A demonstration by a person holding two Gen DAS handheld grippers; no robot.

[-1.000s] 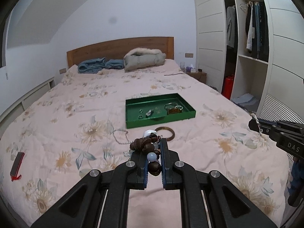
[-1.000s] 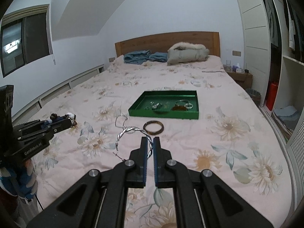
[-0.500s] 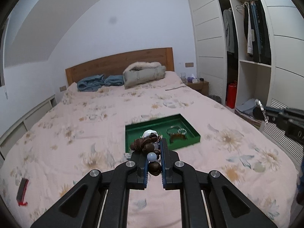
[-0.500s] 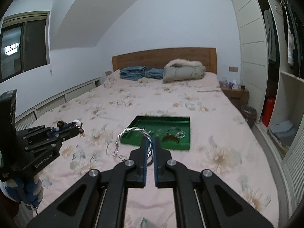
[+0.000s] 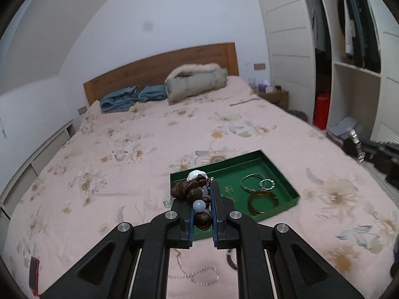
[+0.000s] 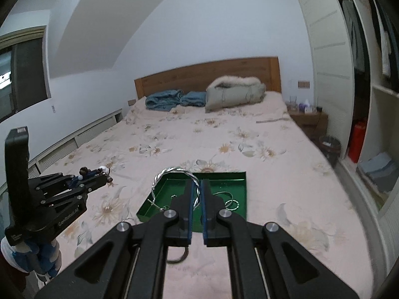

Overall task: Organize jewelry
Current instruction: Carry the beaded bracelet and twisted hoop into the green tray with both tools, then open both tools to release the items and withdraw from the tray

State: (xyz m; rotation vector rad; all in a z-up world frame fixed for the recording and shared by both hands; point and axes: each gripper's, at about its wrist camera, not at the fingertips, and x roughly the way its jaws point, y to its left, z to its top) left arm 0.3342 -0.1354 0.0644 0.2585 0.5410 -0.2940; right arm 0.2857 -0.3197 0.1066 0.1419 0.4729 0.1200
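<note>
Near corner of green tray (image 5: 286, 179) hidden behind left gripper (image 5: 202, 200) fingers in left wrist view. Lower part of bead bracelet (image 5: 197, 198) lost between pads. Dark bangle (image 5: 232, 259) on bedspread at lower centre mostly covered by gripper body. Right gripper (image 5: 359, 149) at right edge blurred, cut off by frame. In right wrist view, twisted silver bangle (image 6: 174, 174) partly hidden by right gripper fingers; tray's small items too small to tell. Ring (image 6: 178, 256) below gripper half covered.
</note>
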